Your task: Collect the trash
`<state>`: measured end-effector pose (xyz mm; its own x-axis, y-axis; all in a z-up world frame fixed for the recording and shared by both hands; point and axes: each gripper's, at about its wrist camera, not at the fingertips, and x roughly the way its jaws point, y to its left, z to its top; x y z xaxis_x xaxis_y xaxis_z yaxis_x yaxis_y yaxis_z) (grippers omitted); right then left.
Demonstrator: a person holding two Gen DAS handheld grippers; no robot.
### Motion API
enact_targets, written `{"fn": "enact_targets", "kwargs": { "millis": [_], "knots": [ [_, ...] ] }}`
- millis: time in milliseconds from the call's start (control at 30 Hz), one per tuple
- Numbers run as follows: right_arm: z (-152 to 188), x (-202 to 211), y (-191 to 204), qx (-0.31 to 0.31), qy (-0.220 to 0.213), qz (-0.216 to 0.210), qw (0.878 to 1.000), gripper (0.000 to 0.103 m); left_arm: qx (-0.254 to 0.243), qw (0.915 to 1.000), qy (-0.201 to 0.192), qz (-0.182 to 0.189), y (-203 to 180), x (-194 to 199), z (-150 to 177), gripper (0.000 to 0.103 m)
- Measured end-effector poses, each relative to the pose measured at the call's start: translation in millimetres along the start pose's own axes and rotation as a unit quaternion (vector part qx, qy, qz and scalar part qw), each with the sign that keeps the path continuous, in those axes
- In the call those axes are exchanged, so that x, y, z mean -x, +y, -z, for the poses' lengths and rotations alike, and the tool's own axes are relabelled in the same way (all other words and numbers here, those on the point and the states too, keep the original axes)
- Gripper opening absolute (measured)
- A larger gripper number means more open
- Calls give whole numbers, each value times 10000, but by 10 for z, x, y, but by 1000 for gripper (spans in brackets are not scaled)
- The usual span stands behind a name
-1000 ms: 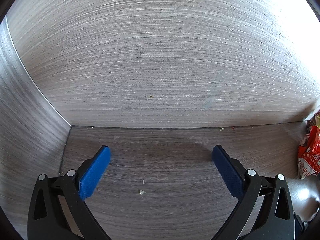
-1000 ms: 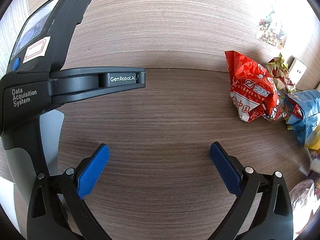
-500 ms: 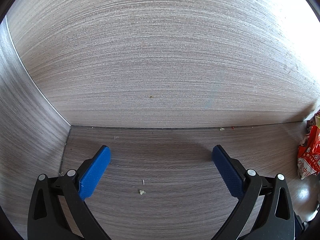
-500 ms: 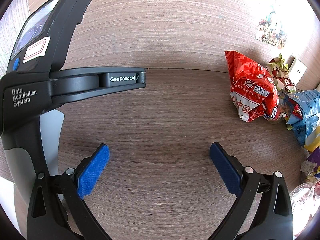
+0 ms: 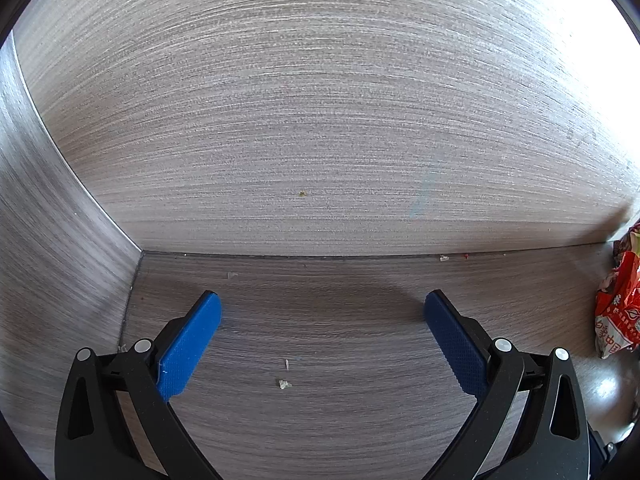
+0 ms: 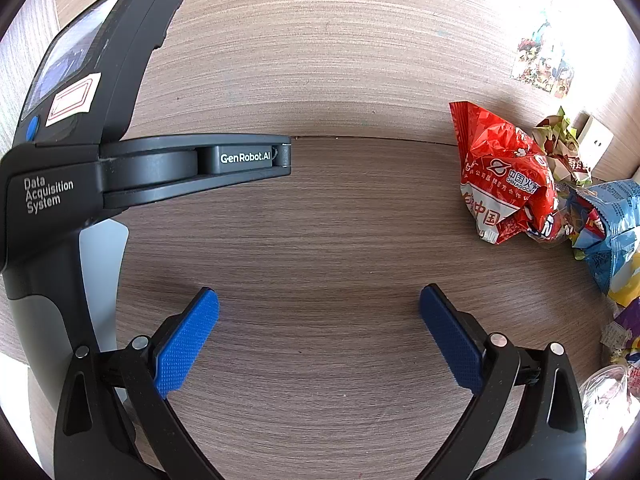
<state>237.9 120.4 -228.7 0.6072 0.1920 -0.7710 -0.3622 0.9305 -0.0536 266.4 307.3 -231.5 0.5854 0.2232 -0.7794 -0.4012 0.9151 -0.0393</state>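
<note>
Both pairs of jaws stood wide apart and held nothing. The left gripper (image 5: pixel 322 308) faced a bare corner of the wood-grain surface (image 5: pixel 320 420), with only small crumbs (image 5: pixel 284 384) lying between its fingers. The right gripper (image 6: pixel 319 304) also hovered over bare surface, with the left device's body (image 6: pixel 80 152) off to the left of its jaws.

The trash lay well to the right of the right jaws: a red snack bag (image 6: pixel 500 176) nearest, a crumpled wad of paper (image 6: pixel 560 148) beyond it, and a blue wrapper (image 6: pixel 612 224) further right. Something clear, perhaps a plastic cup (image 6: pixel 608 396), sat at the lower right edge, too distorted to name.

The likely trouble was the bag's slick, puffed foil: a pinch on a bulge could slip off, or the jaws could shove the pile away instead of closing on a fold. Swinging right carelessly might also scatter the loose wrappers.
</note>
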Motion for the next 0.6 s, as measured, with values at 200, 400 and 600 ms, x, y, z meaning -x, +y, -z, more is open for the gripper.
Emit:
{"fn": "enact_targets", "kwargs": {
  "millis": [200, 400, 600],
  "knots": [
    [-2, -3, 0, 0, 1, -1, 10000, 99, 0, 10000, 0, 0, 6, -13, -1, 99],
    [-3, -3, 1, 0, 2, -1, 10000, 99, -4, 10000, -24, 14, 8, -21, -5, 99],
    [-4, -4, 2, 0, 2, -2, 10000, 99, -4, 10000, -24, 16, 6, -27, -11, 99]
  ]
}}
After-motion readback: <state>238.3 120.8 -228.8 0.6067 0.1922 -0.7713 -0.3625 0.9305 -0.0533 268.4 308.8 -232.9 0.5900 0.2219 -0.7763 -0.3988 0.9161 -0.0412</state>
